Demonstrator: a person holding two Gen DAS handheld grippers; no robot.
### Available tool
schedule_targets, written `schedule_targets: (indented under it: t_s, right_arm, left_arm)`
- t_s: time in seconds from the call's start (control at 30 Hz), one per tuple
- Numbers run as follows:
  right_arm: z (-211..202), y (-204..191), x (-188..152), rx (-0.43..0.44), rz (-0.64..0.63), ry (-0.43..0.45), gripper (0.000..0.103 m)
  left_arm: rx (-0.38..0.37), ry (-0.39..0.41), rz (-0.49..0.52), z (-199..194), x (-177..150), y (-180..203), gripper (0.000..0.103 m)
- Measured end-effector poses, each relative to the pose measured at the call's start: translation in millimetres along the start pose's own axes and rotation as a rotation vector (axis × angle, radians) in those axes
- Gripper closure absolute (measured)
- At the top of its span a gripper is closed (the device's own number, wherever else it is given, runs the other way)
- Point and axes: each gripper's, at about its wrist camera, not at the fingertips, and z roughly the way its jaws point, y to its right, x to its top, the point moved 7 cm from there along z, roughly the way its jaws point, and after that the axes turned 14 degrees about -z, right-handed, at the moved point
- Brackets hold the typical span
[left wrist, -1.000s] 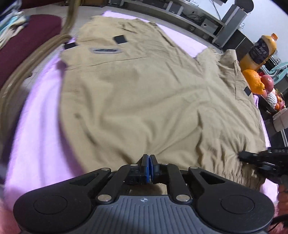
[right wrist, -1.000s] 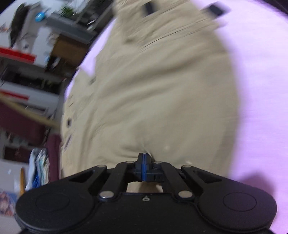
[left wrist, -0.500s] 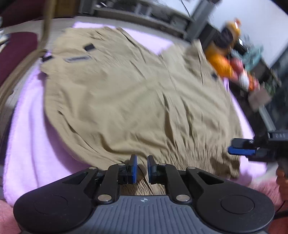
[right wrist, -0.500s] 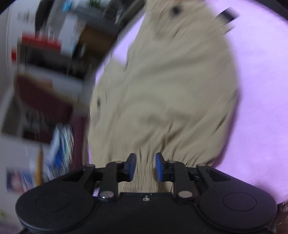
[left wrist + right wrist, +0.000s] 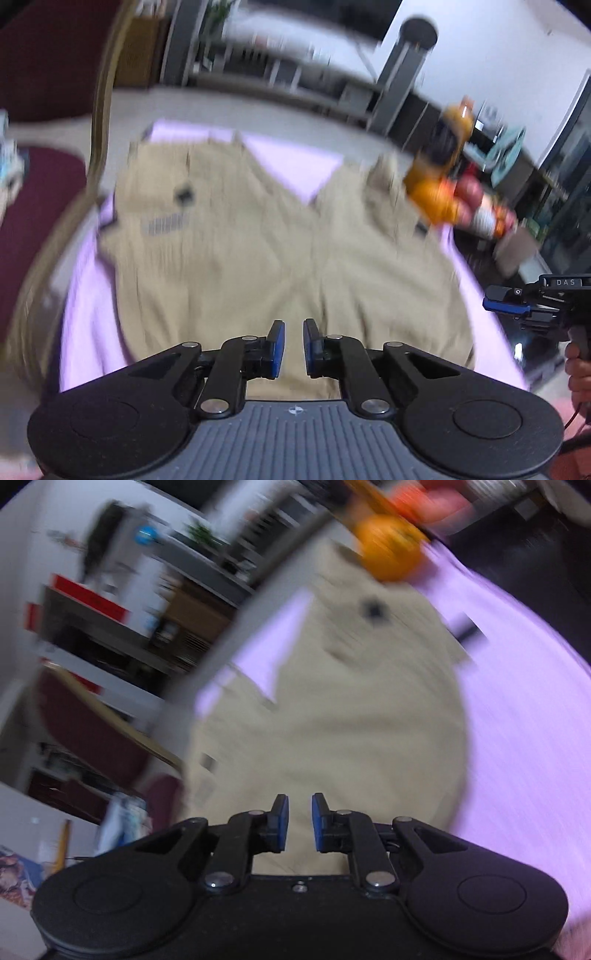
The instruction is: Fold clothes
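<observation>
The room beyond both claws was blurred: grey shelving [image 5: 280, 77] along the far wall, a dark red chair [image 5: 40, 199] off to the left claw's left, and a red box [image 5: 88, 598] on shelves left of the right claw. Ahead of and below both claws a lilac cloth [image 5: 88, 317] covered the tabletop, and the tan trousers [image 5: 236, 258] lay spread flat on it, waistband nearest the claws and legs fanning away, with lilac showing bare along both sides. To the right of the far trouser leg stood an orange bottle [image 5: 452, 136] with fruit [image 5: 434, 199] beside it. The left claw [image 5: 293, 349] stood released above the waistband, its blue pads slightly apart with nothing between them. The right claw [image 5: 299, 823] was likewise released and empty; its jaws had just been closing. The only legible writing was "DAS" on the right claw's body [image 5: 565, 282].
</observation>
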Motion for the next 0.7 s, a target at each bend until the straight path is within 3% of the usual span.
schedule_targets:
  t_s: [0.13, 0.27, 0.33, 0.53, 0.63, 0.67, 0.7]
  right_arm:
    - [15.1, -18.1, 47.3, 0.007, -0.087, 0.074, 0.084]
    - [51.4, 6.4, 72.8, -0.04, -0.088, 0.065, 0.084]
    - [78.9, 27.4, 70.6, -0.035, -0.04, 0.031, 0.084]
    - [172.3, 45.0, 57.7, 0.079, 0.034, -0.132, 0.084]
    - [207.8, 47.3, 56.3, 0.153, 0.054, -0.177, 0.084]
    - [215.1, 50.7, 55.2, 0.15, 0.037, -0.196, 0.084]
    - [219.9, 55.8, 54.0, 0.128, 0.011, -0.213, 0.084]
  left_arm:
    - [0.051, 0.035, 0.056, 29.1, 35.3, 7.3, 0.089]
    - [0.109, -0.031, 0.043, 90.9, 55.3, -10.9, 0.091]
    - [0.144, -0.059, 0.039, 119.4, 63.1, -21.7, 0.093]
    - [0.119, -0.062, 0.036, 183.2, 86.4, -28.3, 0.093]
    - [0.169, -0.074, 0.055, 208.5, 82.4, -44.9, 0.092]
    - [0.185, -0.071, 0.074, 211.5, 78.6, -53.0, 0.083]
    - [0.211, -0.055, 0.098, 209.8, 79.6, -57.8, 0.083]
